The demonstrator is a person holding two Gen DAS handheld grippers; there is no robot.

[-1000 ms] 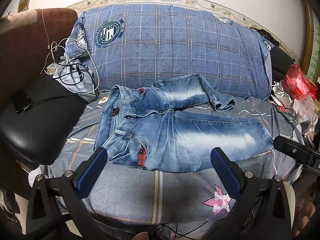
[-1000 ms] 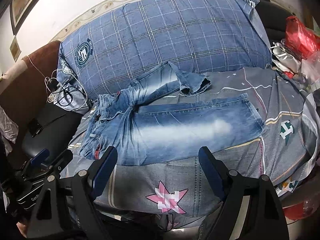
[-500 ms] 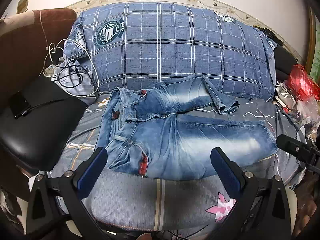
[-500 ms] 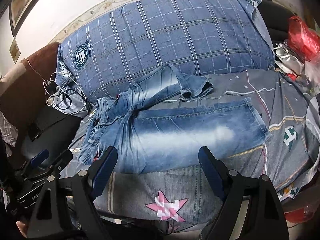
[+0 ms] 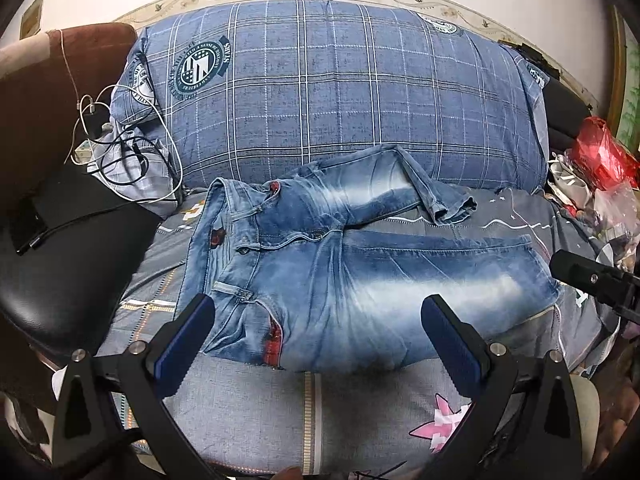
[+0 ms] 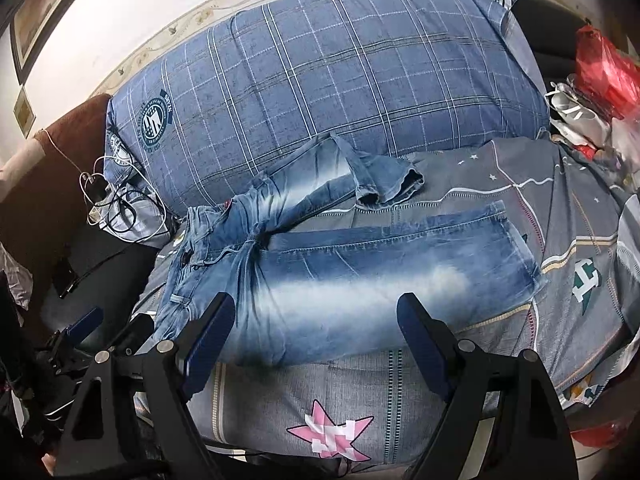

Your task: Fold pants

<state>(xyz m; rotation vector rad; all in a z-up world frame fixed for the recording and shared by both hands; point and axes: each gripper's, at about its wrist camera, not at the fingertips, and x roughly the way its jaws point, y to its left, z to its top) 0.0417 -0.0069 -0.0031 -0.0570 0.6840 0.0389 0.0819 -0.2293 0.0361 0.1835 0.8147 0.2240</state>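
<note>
Jeans (image 5: 360,280) lay flat on bed (image 5: 248,404) just ahead of both claws | left claw (image 5: 314,334) spread wide, empty | right claw (image 6: 316,332) likewise | denim looked soft, limp, fairly heavy | best hold: waistband, hem

Left hand-held gripper (image 5: 316,328): matte black triangulated frame arms with triangular cut-outs, silver round screw heads at the joints, dark blue ribbed pads (image 5: 184,344) on the inner finger faces. Right hand-held gripper (image 6: 316,332): same black frame, same silver screws, same blue pads (image 6: 424,346). Sliver of skin at the left view's bottom edge.
</note>
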